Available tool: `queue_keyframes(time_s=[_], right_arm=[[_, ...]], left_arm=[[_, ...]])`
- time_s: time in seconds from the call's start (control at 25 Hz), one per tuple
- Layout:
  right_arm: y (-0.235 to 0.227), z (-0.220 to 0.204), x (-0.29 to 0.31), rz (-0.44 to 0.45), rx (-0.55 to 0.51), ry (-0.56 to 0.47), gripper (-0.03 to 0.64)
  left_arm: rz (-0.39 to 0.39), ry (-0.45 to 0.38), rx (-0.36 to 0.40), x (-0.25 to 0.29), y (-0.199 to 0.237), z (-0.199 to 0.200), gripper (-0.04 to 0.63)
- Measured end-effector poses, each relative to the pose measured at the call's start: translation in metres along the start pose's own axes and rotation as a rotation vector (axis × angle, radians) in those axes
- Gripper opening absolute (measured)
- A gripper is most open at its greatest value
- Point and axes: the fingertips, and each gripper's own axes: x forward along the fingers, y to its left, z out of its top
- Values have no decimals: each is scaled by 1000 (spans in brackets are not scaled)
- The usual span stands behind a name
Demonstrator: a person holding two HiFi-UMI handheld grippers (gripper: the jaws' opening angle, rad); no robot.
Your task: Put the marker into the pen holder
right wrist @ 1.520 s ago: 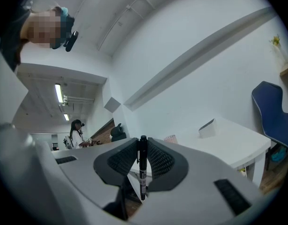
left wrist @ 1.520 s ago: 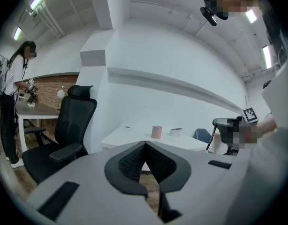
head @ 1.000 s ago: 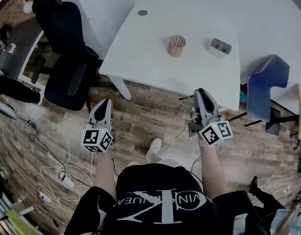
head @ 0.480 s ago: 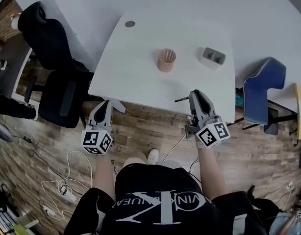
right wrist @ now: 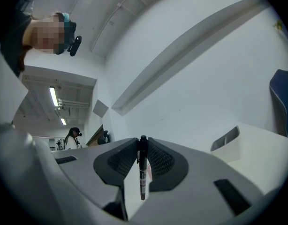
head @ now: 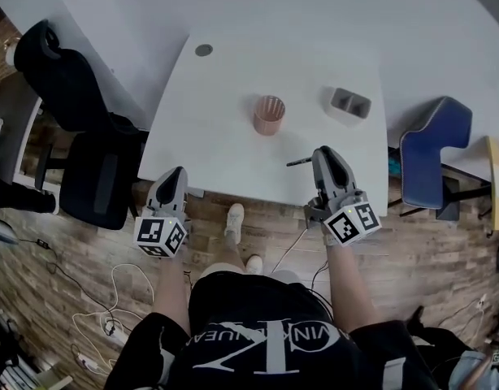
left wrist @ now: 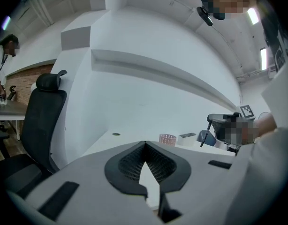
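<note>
The person wore a black T-shirt (head: 249, 319) with large white lettering across the chest, and pale shoes (head: 234, 223). The left gripper (head: 175, 172) and right gripper (head: 327, 152) were grey, with tapered fingers (right wrist: 118, 162) lined in black ribbed pads. Each bore a white cube (head: 160, 236) printed with black square markers.

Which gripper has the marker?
The right gripper: its jaws are shut on the marker, which stands upright between them. The left gripper is shut with nothing in it.
</note>
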Motion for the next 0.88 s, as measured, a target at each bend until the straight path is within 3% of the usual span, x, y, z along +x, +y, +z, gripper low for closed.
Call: queue_keyframes(time_s=[0.4,0.88], right_arm=[[-29,13,62,-26,-9,-23,74],[-38,1,126,-8,2,5,74]], left_arm=[[-77,2,12,85,21,16,14],[-128,42,14,140,39,16,14]])
